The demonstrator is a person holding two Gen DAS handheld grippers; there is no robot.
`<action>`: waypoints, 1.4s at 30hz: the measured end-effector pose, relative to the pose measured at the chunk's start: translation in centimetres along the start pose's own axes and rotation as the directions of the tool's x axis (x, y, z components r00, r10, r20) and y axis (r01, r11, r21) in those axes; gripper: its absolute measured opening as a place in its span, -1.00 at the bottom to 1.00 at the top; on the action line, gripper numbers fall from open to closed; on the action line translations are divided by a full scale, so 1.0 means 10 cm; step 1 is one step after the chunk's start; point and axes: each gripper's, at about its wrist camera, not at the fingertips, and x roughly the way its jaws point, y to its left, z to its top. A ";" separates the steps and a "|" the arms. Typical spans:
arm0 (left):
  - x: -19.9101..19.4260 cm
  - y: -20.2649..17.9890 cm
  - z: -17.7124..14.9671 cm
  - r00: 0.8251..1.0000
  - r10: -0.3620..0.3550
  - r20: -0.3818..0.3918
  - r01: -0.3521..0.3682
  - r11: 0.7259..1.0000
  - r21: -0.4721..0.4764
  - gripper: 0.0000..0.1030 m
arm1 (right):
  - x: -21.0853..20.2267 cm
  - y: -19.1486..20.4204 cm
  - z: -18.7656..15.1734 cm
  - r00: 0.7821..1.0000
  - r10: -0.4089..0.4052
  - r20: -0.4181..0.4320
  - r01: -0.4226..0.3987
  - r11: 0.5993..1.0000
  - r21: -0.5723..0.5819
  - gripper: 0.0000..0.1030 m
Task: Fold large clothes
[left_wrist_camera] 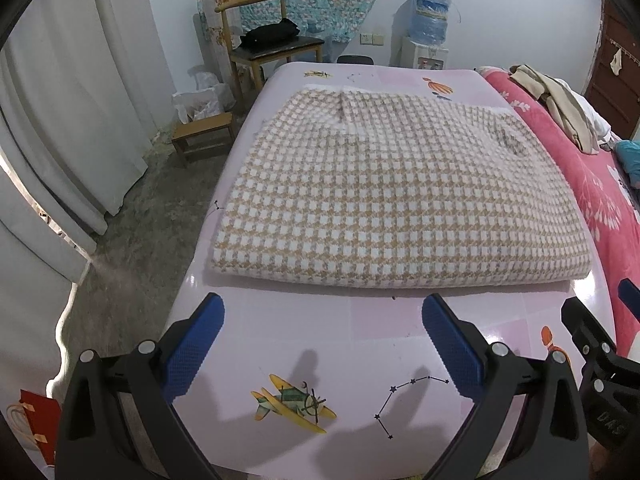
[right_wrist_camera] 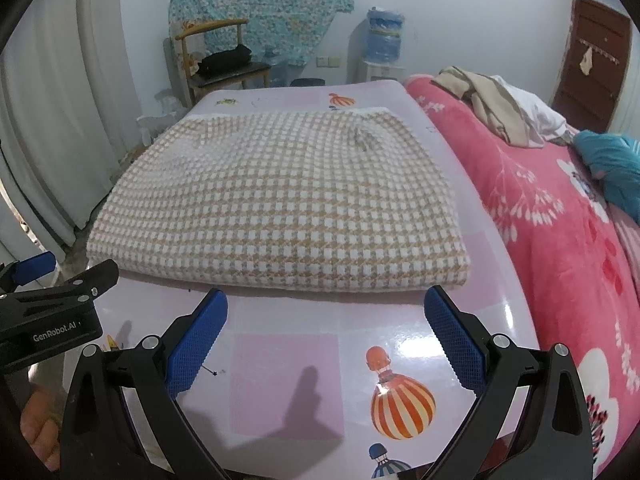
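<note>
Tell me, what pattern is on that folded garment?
Tan-and-white houndstooth check on the folded garment; left wrist view.

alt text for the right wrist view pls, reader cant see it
A folded tan-and-white checked garment lies flat on a pink table printed with hot-air balloons. The right gripper hovers just short of its near edge, jaws wide open and empty, with the left gripper at the left edge. A pink floral blanket lies to the right.

A wooden chair (left_wrist_camera: 264, 40) and water dispenser (left_wrist_camera: 428, 36) stand at the top; a pink blanket (right_wrist_camera: 560, 240) lies right.
</note>
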 end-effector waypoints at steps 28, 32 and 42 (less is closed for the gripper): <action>0.05 0.01 0.00 1.000 -0.008 -0.019 0.008 1.000 -0.015 0.89 | 0.06 -0.02 -0.01 1.000 -0.007 -0.029 0.007 1.000 -0.009 0.84; 0.05 0.01 0.00 1.000 -0.009 -0.018 0.008 1.000 -0.014 0.89 | 0.06 -0.02 -0.01 1.000 -0.007 -0.029 0.007 1.000 -0.009 0.84; 0.05 -0.02 0.01 1.000 -0.010 -0.019 0.010 1.000 -0.010 0.89 | 0.08 -0.01 -0.01 0.999 -0.008 -0.034 0.008 1.000 -0.008 0.84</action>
